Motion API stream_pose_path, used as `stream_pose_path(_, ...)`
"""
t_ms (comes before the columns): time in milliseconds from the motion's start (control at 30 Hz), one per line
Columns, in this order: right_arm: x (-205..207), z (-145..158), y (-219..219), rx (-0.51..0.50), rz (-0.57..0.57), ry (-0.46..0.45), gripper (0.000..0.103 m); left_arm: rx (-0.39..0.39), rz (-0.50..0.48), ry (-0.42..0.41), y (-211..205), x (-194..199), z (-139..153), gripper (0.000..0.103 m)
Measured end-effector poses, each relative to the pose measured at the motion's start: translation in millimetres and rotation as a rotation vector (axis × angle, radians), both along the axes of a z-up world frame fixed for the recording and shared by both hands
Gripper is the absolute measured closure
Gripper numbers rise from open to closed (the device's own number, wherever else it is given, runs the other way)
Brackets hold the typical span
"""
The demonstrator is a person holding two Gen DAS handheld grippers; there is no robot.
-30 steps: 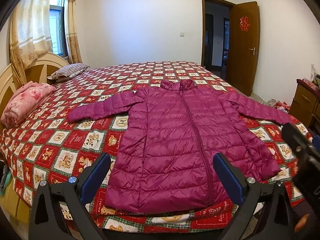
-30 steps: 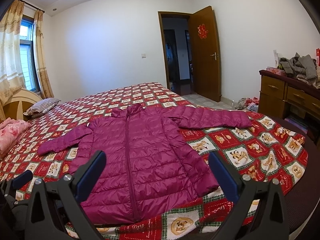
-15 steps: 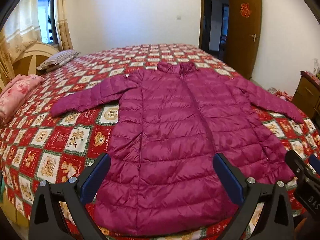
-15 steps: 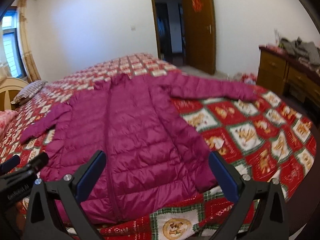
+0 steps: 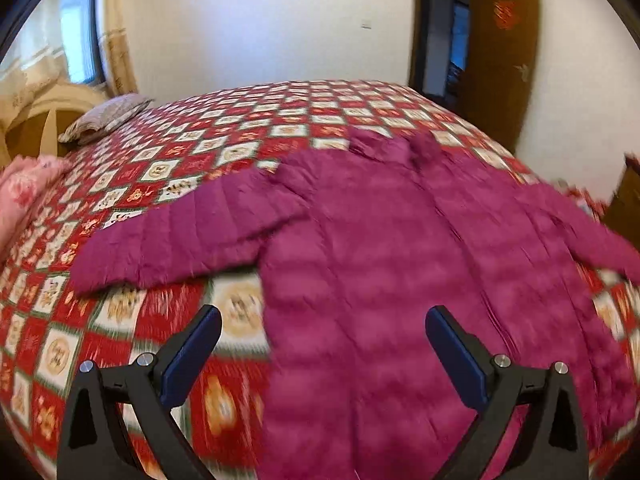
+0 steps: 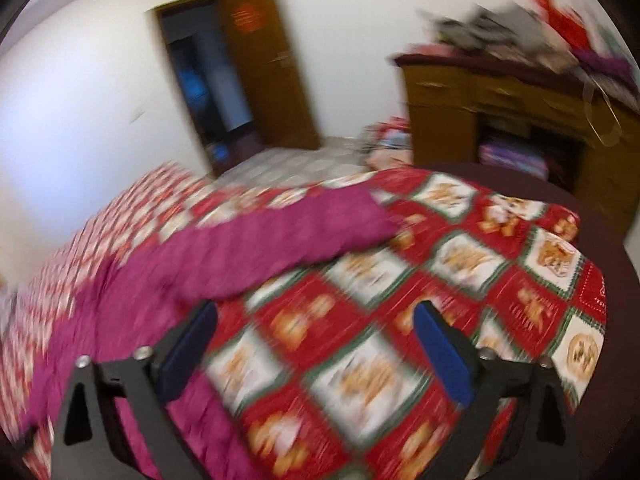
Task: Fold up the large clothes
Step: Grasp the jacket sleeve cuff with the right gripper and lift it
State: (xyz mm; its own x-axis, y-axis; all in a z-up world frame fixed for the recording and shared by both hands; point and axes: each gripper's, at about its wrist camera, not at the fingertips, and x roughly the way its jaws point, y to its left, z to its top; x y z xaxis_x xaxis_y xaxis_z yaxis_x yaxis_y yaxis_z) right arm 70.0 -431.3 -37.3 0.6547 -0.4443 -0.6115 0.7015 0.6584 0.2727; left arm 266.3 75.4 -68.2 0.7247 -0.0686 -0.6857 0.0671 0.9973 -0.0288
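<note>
Coat: a big purple puffy coat [image 5: 400, 280] lies flat on the bed [image 5: 168, 168], front side up, with both sleeves stretched out to the sides.
Coat's collar: it points to the far side of the bed, toward the white wall.
Left tongs [image 5: 323, 344]: spread wide, with nothing between them. They hang over the near part of the coat. One blue pad is above the blanket just beside the coat and the other is above the coat's body.
Right tongs [image 6: 314, 344]: spread wide too, but they have just been closing a little. Nothing is between them. They hang over the blanket, near the coat's sleeve [image 6: 280, 236].
Sleeve in the right view: it lies on the blanket and reaches toward the corner of the bed.
Blanket [image 6: 460, 264]: red and white squares with little pictures. It covers the whole bed.
Pillow [image 5: 108, 118]: at the far left of the bed, by the headboard.
Pink bundle [image 5: 24, 196]: on the left edge of the bed.
Door [image 5: 500, 56]: brown and standing open.
Dresser [image 6: 520, 112]: brown wood, past the bed, with a pile of stuff on top.
Pictures: both are blurry.
</note>
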Motion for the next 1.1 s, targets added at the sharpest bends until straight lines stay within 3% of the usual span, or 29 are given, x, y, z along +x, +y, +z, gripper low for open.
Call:
stream_pose_path(167, 34, -19, -89, 0.136, -0.107, 0.001, 0.011, -0.113, 0.064, -0.005, 33, 50, -20, 0.001)
stream_pose_path(400, 84, -65, -130, 0.214, -0.154, 0.101, 0.018, -0.157, 0.150, 0.062, 57, 77, -69, 0.001)
stream_pose_path(433, 85, -69, -134, 0.222, -0.153, 0.103, 0.022, -0.151, 0.153, 0.075, 56, 78, -78, 0.001)
stream_pose_path(533, 98, -82, -133, 0.235, -0.115, 0.154, 0.047, -0.139, 0.153, 0.074, 56, 78, -85, 0.001)
stream_pose_path(600, 101, -84, -132, 0.199, -0.108, 0.170, 0.058, -0.127, 0.153, 0.077, 54, 78, -86, 0.001)
stream_pose_path(633, 101, -85, -133, 0.195, -0.098, 0.173, 0.069, -0.118, 0.155, 0.080, 53, 79, -87, 0.001)
stream_pose_path(700, 103, -86, -133, 0.193, -0.079, 0.191, 0.075, -0.097, 0.155, 0.088, 51, 81, -88, 0.001)
stream_pose_path(733, 104, -83, -132, 0.178, -0.074, 0.209, 0.085, -0.086, 0.156, 0.092, 49, 81, -89, 0.001)
stream_pose_path(767, 107, -78, -128, 0.154, -0.058, 0.223, 0.088, -0.083, 0.156, 0.092, 49, 82, -89, 0.001)
stream_pose_path(933, 115, -26, -86, -0.031, 0.030, 0.211, 0.090, -0.114, 0.156, 0.080, 54, 80, -89, 0.001)
stream_pose_path(1100, 140, 32, -17, -0.154, 0.209, 0.147, 0.090, -0.178, 0.147, 0.060, 61, 77, -89, 0.001)
